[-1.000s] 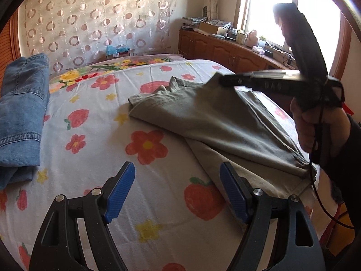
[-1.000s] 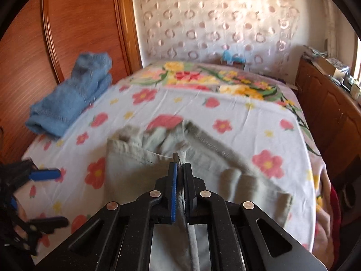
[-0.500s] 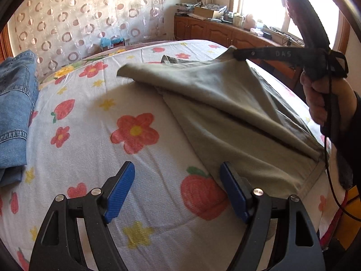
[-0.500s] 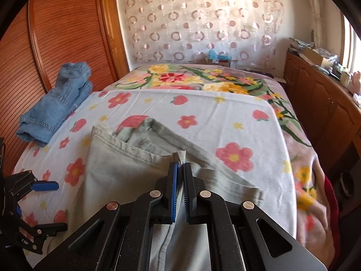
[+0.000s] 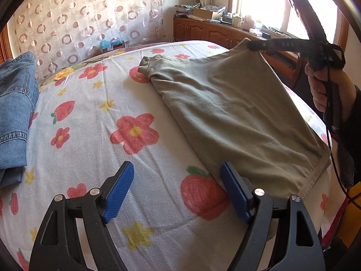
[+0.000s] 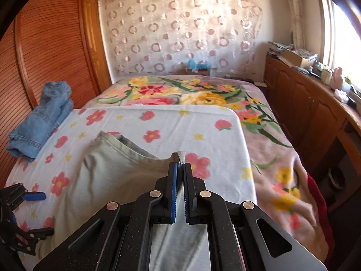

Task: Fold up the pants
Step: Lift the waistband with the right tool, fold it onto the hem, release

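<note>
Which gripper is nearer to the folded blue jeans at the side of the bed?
Left. The left gripper hangs open over the sheet, with the blue jeans on its left; the right gripper holds the khaki pants farther away.

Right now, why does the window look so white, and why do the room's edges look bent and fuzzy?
Left wrist view: the window is overexposed by sunlight, backlighting the right gripper. Right wrist view: fisheye bends the wardrobe; the floral blanket is blurred at lower right.
</note>
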Motion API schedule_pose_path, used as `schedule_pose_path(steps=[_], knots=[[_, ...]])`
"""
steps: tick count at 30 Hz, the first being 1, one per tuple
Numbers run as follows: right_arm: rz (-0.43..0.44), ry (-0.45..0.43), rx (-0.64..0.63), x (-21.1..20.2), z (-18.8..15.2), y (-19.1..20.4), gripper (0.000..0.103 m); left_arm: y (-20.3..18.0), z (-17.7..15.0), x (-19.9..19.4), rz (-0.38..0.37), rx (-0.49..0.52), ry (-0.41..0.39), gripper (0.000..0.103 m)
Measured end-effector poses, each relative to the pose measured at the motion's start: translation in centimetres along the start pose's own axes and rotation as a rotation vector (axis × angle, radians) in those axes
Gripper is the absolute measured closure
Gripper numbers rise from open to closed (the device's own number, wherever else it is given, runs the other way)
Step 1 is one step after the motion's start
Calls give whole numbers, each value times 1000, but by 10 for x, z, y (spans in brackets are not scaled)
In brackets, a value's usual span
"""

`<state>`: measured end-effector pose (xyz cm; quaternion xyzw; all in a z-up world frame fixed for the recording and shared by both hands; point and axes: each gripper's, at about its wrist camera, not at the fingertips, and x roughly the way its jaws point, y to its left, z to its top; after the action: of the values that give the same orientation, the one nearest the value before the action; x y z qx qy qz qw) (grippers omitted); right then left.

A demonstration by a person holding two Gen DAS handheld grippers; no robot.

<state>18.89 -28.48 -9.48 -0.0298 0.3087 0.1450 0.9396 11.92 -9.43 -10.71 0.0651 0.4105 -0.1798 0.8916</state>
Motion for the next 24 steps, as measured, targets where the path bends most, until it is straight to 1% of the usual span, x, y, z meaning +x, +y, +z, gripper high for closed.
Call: schedule_pose_path(steps=[5,9,13,24], knots=[[-29,18,21,8,0,0,98,0,0,0,0,0,0,23],[-24,-10,35,3,2,-1,98,0,0,0,0,0,0,23],[-77,-31,21,-3,0,0,98,0,0,0,-1,0,0,23],[-94,63,42,22,-2,-3,98,0,0,0,0,0,0,23]])
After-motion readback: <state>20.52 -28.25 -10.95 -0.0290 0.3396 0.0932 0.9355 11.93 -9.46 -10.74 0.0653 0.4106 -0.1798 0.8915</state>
